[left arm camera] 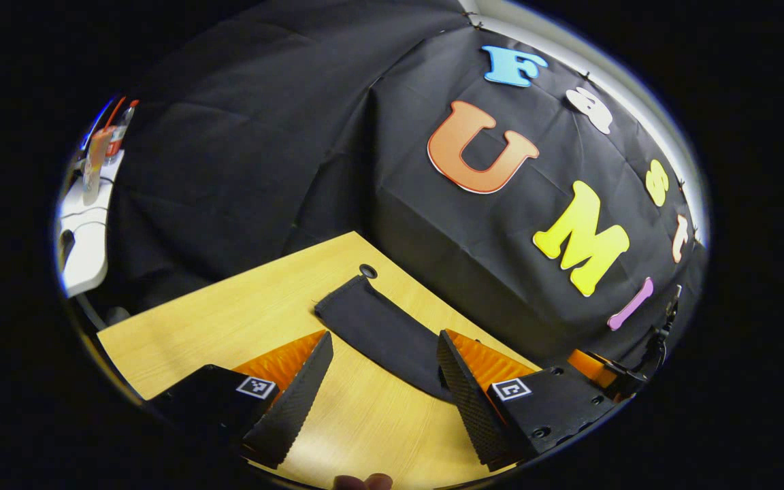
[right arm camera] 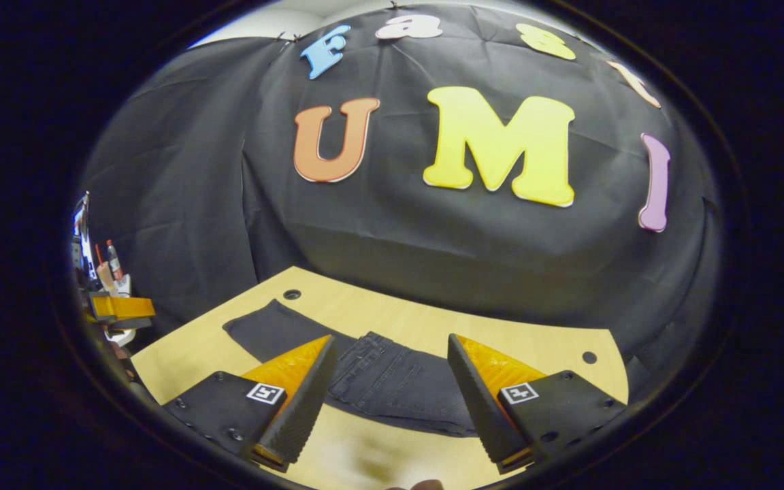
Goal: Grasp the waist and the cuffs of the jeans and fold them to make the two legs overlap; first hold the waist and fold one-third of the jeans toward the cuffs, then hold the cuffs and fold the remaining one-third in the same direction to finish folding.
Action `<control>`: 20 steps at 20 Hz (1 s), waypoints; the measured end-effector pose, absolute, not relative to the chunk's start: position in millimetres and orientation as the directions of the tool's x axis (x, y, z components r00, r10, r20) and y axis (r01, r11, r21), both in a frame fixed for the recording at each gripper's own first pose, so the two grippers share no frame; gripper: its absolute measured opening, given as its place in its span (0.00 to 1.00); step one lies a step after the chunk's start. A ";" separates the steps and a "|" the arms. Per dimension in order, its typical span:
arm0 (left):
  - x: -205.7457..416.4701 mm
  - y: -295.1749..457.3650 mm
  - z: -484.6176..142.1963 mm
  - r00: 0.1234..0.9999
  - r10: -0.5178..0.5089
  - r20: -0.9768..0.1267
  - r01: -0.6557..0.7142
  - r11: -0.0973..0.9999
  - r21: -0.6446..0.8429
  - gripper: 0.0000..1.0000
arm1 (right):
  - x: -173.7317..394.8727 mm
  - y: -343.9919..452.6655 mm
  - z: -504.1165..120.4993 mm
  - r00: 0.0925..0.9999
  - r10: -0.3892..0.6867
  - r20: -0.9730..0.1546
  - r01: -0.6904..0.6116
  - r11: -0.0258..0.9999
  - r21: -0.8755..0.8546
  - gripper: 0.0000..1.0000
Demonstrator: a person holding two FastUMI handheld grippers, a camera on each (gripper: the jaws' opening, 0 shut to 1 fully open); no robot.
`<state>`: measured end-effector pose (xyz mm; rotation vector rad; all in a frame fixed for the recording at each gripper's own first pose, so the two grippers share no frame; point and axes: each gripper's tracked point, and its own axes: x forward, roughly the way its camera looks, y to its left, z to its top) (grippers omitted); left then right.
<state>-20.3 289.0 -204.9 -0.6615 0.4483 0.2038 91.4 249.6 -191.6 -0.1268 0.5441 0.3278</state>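
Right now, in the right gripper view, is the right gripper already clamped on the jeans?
No. The right gripper is wide open above the wooden table, and the jeans lie flat between its spread fingers, ungrasped.

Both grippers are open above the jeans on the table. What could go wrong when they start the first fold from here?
1. The dark denim jeans lie flat on the light wooden table, so the open right gripper may pinch one layer only at the waist.
2. The open left gripper hovers near the leg end; uneven grasps could leave the legs misaligned.
3. The cuff lies close to the table's far edge and may slide off when pulled.
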 end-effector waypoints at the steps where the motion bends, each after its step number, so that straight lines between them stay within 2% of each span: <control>1: -13.6 289.3 -211.2 0.886 0.033 -0.463 -0.327 0.752 -0.572 0.99 | 89.2 242.9 -182.7 0.809 0.273 -0.520 -0.340 0.940 -0.036 0.99; 4: 10.6 292.3 -237.2 0.883 -0.006 -0.470 -0.354 0.648 -0.674 0.99 | 82.4 220.3 -166.4 0.816 0.252 -0.521 -0.325 0.944 -0.053 0.99; 7: 27.1 293.6 -269.1 0.870 -0.060 -0.490 -0.401 0.494 -0.771 0.99 | 81.0 193.0 -162.8 0.824 0.213 -0.526 -0.293 0.953 -0.073 0.99; 14: 63.6 307.0 -339.6 0.792 -0.105 -0.602 -0.572 0.217 -0.791 0.99 | 68.5 144.0 -179.4 0.790 0.133 -0.599 -0.212 0.975 -0.063 0.99; 18: 77.5 318.0 -368.0 0.734 -0.072 -0.675 -0.654 0.190 -0.732 0.98 | 68.4 127.0 -183.0 0.782 0.098 -0.616 -0.149 0.988 -0.032 0.99; 20: 87.7 319.0 -370.6 0.739 -0.067 -0.671 -0.655 0.162 -0.738 0.98 | 68.8 119.8 -185.0 0.781 0.081 -0.619 -0.131 0.991 -0.035 0.99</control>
